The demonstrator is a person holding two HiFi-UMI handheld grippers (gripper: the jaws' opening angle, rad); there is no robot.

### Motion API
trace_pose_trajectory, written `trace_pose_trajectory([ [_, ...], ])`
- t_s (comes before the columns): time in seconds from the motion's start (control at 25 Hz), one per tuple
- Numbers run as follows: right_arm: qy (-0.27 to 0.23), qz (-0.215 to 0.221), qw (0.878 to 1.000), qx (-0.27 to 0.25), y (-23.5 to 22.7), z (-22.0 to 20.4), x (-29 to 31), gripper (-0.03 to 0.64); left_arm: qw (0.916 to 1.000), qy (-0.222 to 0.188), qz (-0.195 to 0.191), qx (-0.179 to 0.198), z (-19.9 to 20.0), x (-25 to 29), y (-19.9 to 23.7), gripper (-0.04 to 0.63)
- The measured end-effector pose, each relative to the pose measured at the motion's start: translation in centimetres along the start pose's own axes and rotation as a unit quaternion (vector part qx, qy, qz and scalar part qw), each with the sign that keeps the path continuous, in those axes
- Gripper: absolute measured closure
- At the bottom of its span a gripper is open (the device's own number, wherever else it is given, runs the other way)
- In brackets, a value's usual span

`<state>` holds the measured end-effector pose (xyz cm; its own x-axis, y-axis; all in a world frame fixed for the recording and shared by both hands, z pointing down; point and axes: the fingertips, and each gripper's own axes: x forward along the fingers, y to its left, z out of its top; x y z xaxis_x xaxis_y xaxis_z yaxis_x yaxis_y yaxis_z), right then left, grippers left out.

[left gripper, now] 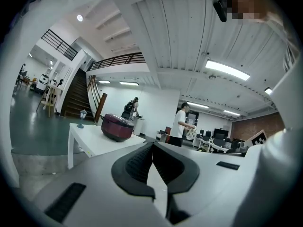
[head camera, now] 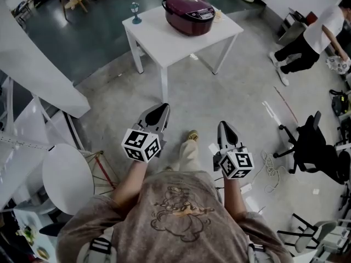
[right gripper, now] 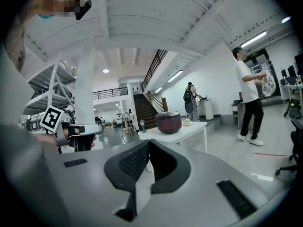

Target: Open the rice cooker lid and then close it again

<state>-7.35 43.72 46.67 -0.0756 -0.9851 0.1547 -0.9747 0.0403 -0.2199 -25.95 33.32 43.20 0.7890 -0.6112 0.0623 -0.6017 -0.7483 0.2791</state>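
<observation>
Maroon cooker (head camera: pixel 190 14), lid down, on the white desk (head camera: pixel 159 45).
Rounded and glossy with a silver front panel, it sits toward the desk's far corner. The left gripper (head camera: pixel 163 108) and right gripper (head camera: pixel 224 126) are well short of it, fingers clenched, empty.

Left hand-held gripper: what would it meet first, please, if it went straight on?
After open floor, probably the white table at its front edge, right of the rice cooker; depth is unclear.

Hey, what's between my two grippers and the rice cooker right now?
In the head view, only bare concrete floor and then the near edge of the white table separate the left gripper and right gripper from the rice cooker.
</observation>
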Motion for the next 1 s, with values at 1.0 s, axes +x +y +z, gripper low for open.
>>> trace_pose_trajectory([
  [1.0, 0.012, 0.051, 0.999, 0.004, -10.9, 6.3, 19.5, 0.614, 0.9993, -0.004, 0.038, 0.003, 5.0, 19.5, 7.4, 0.573],
])
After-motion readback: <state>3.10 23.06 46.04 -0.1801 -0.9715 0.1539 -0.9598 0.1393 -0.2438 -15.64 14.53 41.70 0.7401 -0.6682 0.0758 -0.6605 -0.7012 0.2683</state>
